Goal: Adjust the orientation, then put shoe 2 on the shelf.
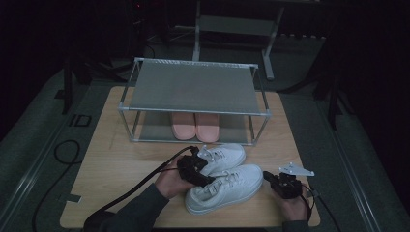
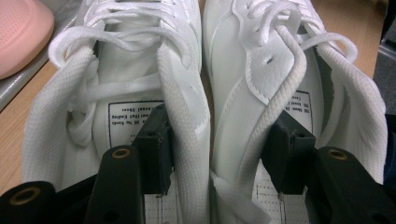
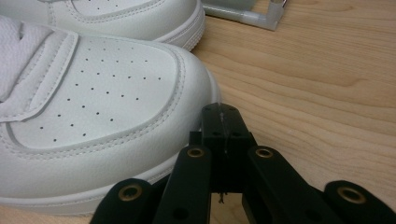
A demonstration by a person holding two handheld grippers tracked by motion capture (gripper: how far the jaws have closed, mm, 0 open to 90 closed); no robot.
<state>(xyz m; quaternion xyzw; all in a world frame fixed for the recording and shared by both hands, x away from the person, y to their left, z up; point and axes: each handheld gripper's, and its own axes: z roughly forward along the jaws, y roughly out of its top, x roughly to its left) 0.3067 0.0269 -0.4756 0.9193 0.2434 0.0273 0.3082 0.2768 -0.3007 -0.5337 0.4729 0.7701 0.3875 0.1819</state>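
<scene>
White shoes (image 1: 222,176) sit side by side on the tabletop (image 1: 116,164), the left gripper (image 2: 219,154) pinching their inner walls together to lift both, while the right gripper (image 3: 223,128), pressed together, rests by a toe.

Two white lace-up sneakers (image 1: 223,186) sit side by side, touching, upright on the table.

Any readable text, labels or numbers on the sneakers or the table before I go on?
"ID": dark letters on the floor left of the table.
Printed label inside the left sneaker: several lines, too small and blurred to read.
Printed label inside the right sneaker: partly hidden, too blurred to read.
No brand or number legible on the sneaker toe, the pink slippers or the rack.
</scene>
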